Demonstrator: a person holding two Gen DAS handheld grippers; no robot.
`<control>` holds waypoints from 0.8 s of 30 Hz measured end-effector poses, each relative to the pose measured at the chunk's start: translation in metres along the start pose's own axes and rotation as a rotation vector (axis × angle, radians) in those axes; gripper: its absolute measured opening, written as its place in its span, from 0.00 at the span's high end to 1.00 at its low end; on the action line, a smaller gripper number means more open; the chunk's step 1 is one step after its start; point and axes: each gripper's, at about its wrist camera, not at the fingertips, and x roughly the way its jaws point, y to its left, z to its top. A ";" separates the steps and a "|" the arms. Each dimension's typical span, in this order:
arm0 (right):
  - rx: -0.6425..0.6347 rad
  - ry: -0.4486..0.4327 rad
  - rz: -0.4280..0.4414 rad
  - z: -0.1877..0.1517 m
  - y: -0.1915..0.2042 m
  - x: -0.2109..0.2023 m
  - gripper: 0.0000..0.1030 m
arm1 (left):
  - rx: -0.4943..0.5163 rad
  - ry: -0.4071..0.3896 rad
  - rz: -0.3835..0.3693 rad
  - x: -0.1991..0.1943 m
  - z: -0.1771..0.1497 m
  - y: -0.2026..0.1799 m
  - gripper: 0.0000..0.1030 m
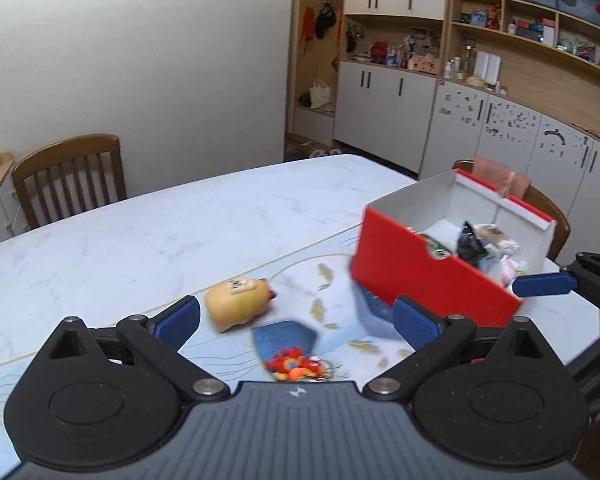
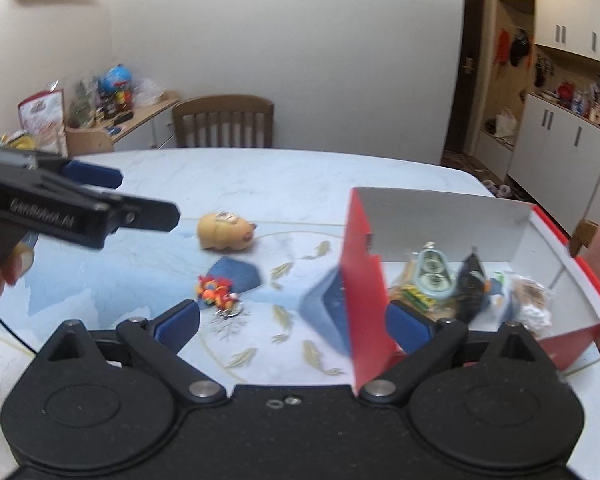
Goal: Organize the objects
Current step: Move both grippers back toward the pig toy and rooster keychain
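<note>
A red box (image 1: 428, 280) with a white inside stands on the table at the right and holds several small items. A yellow toy (image 1: 240, 300) lies just ahead of my left gripper (image 1: 298, 320), which is open and empty, and a red-orange keychain toy (image 1: 296, 366) lies below its jaws. One blue pad (image 1: 544, 285) of the right gripper hangs over the box's near corner. In the right wrist view, my right gripper (image 2: 294, 326) is open and straddles the red box's (image 2: 364, 300) near wall without gripping it. The keychain toy (image 2: 216, 292), the yellow toy (image 2: 226, 232) and my left gripper (image 2: 140, 196) lie to the left.
The white marble table (image 1: 140, 240) carries a pale blue mat (image 2: 140, 272) with fish prints. Wooden chairs (image 1: 68, 180) stand at the far side, another behind the box (image 1: 548, 204). Cabinets (image 1: 400, 112) line the right wall. A cluttered side shelf (image 2: 112, 120) is at the far left.
</note>
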 end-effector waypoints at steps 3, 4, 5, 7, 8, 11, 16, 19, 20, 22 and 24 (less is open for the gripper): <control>-0.024 0.008 0.019 -0.001 0.012 0.009 0.04 | 0.009 -0.003 0.005 0.007 -0.003 0.010 0.00; -0.031 0.010 0.026 -0.001 0.015 0.012 0.04 | 0.009 0.002 0.011 0.011 -0.005 0.013 0.00; -0.037 0.014 0.033 -0.002 0.018 0.015 0.04 | 0.010 0.010 0.019 0.014 -0.005 0.015 0.00; -0.049 0.021 0.043 -0.003 0.025 0.022 0.04 | 0.011 0.022 0.037 0.021 -0.006 0.019 0.00; -0.056 0.024 0.047 -0.004 0.028 0.026 0.04 | 0.011 0.025 0.048 0.024 -0.006 0.022 0.00; -0.078 0.034 0.064 -0.008 0.038 0.038 0.04 | 0.005 0.024 0.067 0.032 -0.006 0.029 0.00; -0.109 0.052 0.077 -0.010 0.050 0.059 0.04 | 0.016 0.052 0.078 0.052 -0.006 0.039 0.00; -0.129 0.059 0.089 -0.008 0.055 0.071 0.04 | 0.028 0.071 0.086 0.067 -0.008 0.044 0.00; -0.135 0.062 0.093 -0.007 0.056 0.075 0.04 | 0.034 0.074 0.087 0.072 -0.009 0.045 0.00; -0.145 0.070 0.100 -0.006 0.058 0.084 0.04 | 0.051 0.080 0.091 0.082 -0.009 0.047 0.00; -0.150 0.079 0.103 -0.005 0.060 0.092 0.04 | 0.081 0.077 0.101 0.092 -0.009 0.049 0.00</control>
